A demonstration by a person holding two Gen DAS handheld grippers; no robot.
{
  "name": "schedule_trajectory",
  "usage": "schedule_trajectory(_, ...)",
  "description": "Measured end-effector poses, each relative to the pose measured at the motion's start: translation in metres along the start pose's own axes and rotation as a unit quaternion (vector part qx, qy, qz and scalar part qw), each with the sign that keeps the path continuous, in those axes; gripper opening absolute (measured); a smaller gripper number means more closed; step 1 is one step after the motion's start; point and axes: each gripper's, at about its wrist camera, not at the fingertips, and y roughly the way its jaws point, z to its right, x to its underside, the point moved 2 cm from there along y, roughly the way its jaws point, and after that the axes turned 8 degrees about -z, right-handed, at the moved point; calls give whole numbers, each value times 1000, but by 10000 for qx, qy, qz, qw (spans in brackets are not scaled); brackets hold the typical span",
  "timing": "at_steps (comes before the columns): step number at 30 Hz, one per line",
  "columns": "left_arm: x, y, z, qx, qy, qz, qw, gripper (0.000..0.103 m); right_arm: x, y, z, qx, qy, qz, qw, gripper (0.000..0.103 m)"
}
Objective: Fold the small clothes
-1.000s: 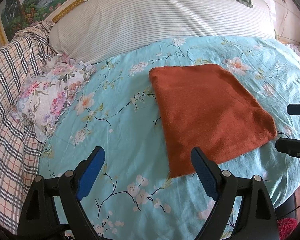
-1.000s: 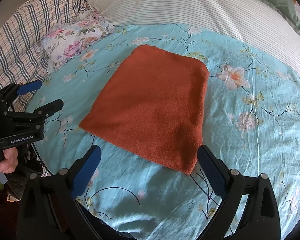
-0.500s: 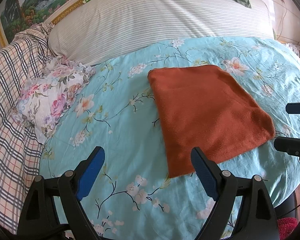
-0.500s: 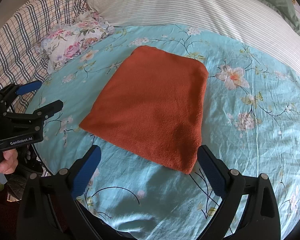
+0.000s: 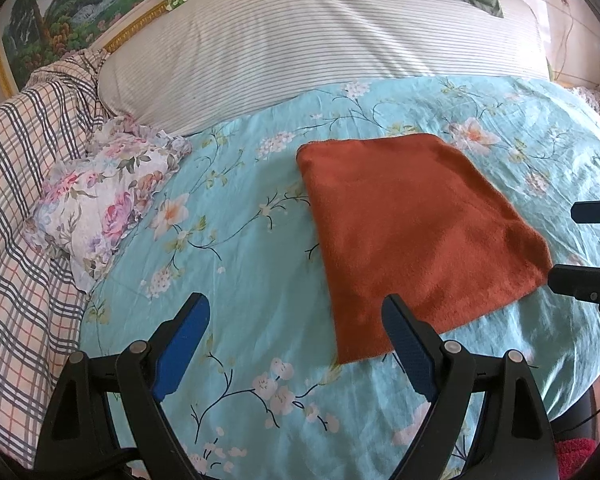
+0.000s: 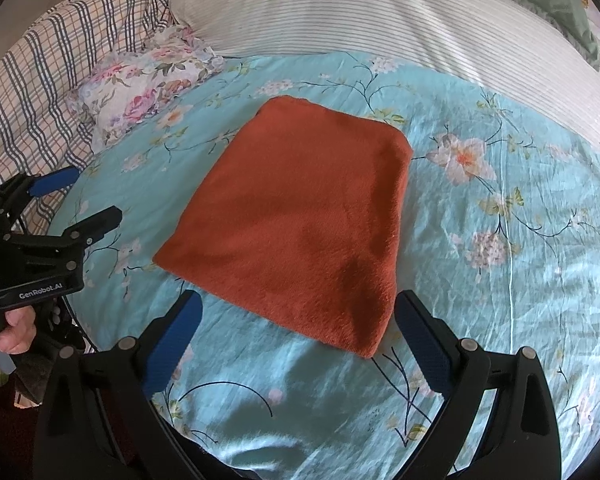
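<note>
Both grippers spread and empty, orange cloth folded flat on the bed.
Floral bedsheet (image 5: pixel 236 264) fills the view under both tools; striped pillow (image 5: pixel 300 52) far ahead; plaid blanket (image 5: pixel 16 184) off to the left; orange cloth (image 5: pixel 412 232) lies ahead-right of the left gripper (image 5: pixel 296 344), near edge just by its right finger, and dead ahead of the right gripper (image 6: pixel 296 332), near edge between its fingers; small floral pillow (image 5: pixel 100 200) ahead-left; both sets of jaws wide apart, touching nothing.
</note>
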Motion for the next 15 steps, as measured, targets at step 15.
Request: schedule_trajectory(15, -5, 10, -5, 13, -129, -89, 9999, 88, -7, 8, 12, -15, 102, 16, 9999, 97)
